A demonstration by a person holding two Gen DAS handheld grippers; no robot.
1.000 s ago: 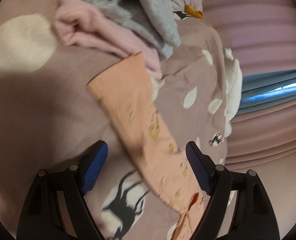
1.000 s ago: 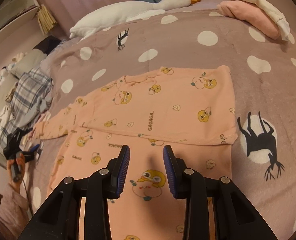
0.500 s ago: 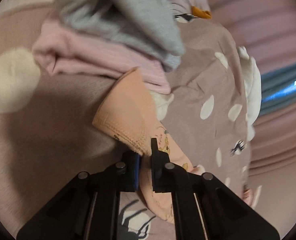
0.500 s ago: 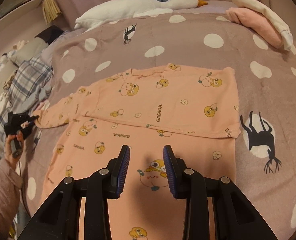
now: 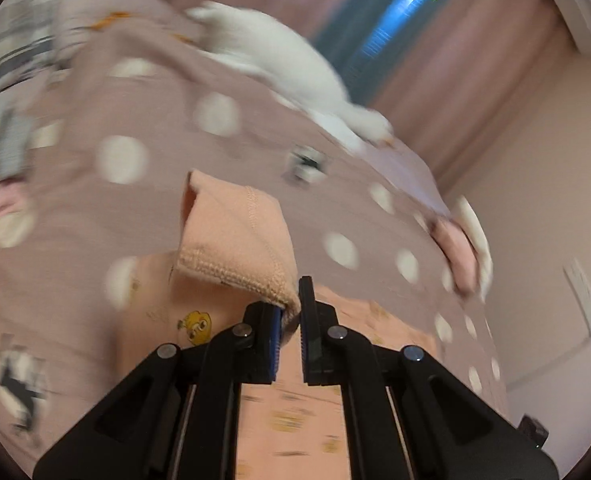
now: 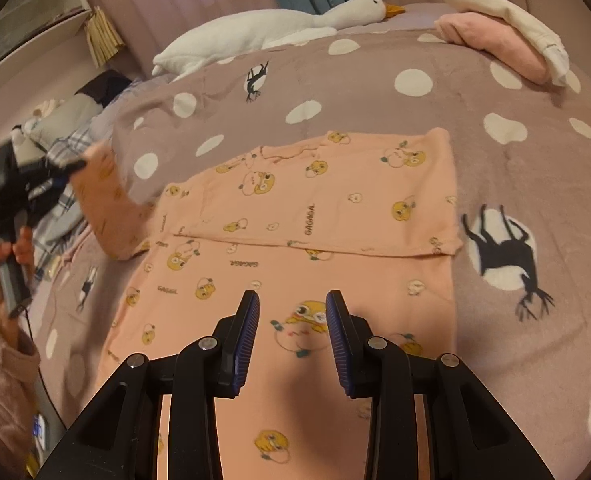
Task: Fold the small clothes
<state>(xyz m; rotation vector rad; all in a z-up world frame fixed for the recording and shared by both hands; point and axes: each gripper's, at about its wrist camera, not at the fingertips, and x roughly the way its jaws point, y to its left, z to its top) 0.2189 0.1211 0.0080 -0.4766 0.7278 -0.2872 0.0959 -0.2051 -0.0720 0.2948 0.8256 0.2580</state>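
Observation:
A peach children's shirt [image 6: 315, 216] with yellow cartoon prints lies flat on the bed, its far side folded over. My left gripper [image 5: 289, 312] is shut on the cuff of the shirt's sleeve [image 5: 235, 236] and holds it lifted above the bed. In the right wrist view the left gripper [image 6: 43, 178] is at the far left with the raised sleeve [image 6: 103, 204]. My right gripper [image 6: 291, 320] is open and empty, hovering over the near part of the shirt.
The bed has a mauve blanket [image 6: 375, 56] with white dots and black deer. A white goose plush [image 6: 263, 32] lies at the far edge. Folded pink and cream clothes [image 6: 503, 36] sit far right. A pile of plaid and grey clothes [image 6: 55, 148] lies left.
My left gripper closed on the sleeve cuff, lifted it off the bed and swung toward the shirt body. My right gripper stayed open and moved slightly nearer the shirt.

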